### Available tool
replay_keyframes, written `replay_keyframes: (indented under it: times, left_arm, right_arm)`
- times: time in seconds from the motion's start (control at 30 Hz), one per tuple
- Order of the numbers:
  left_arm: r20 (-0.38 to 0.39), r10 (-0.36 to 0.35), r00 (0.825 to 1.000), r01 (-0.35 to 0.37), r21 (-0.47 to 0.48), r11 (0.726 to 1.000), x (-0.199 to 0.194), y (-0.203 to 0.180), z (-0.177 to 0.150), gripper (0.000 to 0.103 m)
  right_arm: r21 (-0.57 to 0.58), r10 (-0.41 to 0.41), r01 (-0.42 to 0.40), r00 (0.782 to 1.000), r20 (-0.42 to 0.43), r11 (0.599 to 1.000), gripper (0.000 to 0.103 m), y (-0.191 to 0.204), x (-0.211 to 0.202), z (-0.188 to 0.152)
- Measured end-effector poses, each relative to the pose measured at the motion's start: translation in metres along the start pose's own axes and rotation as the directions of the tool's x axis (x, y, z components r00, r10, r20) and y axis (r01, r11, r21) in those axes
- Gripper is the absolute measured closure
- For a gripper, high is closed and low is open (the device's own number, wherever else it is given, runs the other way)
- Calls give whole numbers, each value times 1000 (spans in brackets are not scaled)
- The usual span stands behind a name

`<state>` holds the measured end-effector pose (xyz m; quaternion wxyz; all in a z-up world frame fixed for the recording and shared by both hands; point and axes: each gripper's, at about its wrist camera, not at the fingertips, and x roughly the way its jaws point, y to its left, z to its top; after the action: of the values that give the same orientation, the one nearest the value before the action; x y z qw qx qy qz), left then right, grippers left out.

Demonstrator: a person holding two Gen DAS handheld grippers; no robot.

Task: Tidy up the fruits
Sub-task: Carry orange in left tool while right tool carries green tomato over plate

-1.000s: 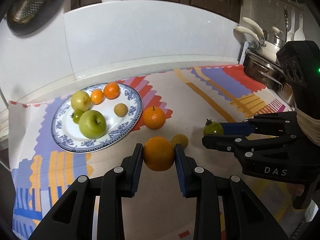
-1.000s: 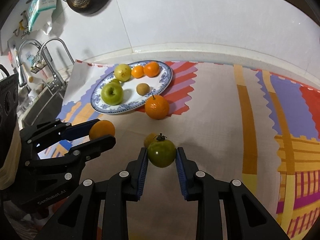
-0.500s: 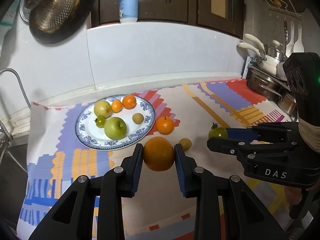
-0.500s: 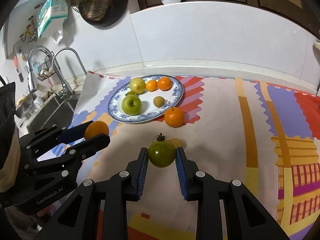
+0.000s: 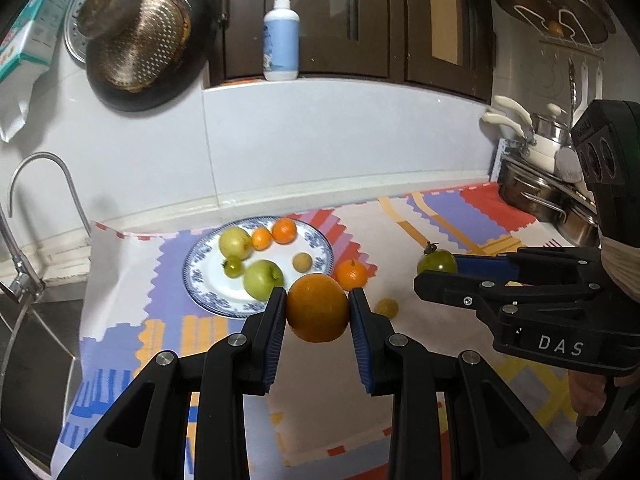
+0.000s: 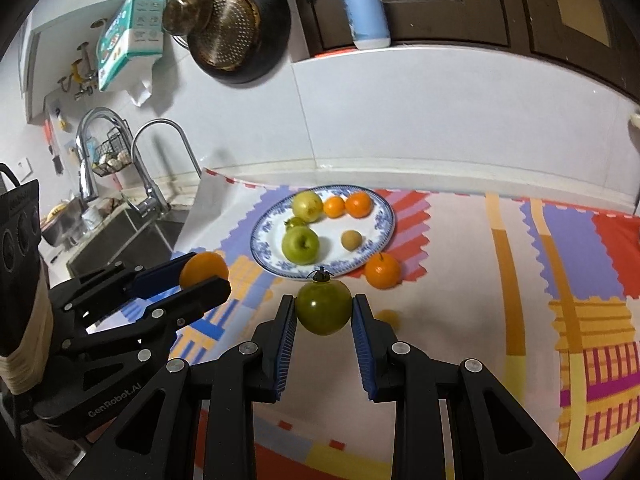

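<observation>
While six fruits already sit on the blue-rimmed plate (image 5: 325, 245), namely a green apple (image 5: 263, 279), a yellow apple (image 5: 235, 241), two small oranges, a small green tomato and a small brown fruit, the job looks a little over half done: the left gripper (image 5: 317, 309) is clamped on an orange (image 5: 317, 307) and the right gripper (image 6: 323, 313) on a green tomato (image 6: 323, 307), both lifted off the patterned mat (image 5: 416, 240), where a tangerine (image 5: 351, 273) beside the plate and a small yellowish fruit (image 5: 386, 307) wait untouched

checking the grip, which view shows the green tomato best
The right wrist view: the green tomato sits centred and close between the right gripper pads. The left wrist view shows it small, side-on, half hidden by that gripper.
</observation>
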<state>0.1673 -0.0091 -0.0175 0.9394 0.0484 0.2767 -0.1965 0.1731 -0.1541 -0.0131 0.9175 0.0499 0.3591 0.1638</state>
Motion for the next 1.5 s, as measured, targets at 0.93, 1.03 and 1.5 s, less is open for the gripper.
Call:
replay_keyframes:
  times: [0.93,1.03,1.5]
  left_arm:
    - [58,64,996,-64,-3,998,36,50,46,72]
    - [52,66,996,-66,-5,998,48,54,50,72]
    - [-29,60,998,-60,-20,998,112,74,58,72]
  right_arm:
    - [-58,23,-20,998,52,998,74,16,49,72]
    - [-60,24,-21,999,46,998,74,10,60,80]
    - [-62,29,-31,999,-46,998,74,-16,131,106]
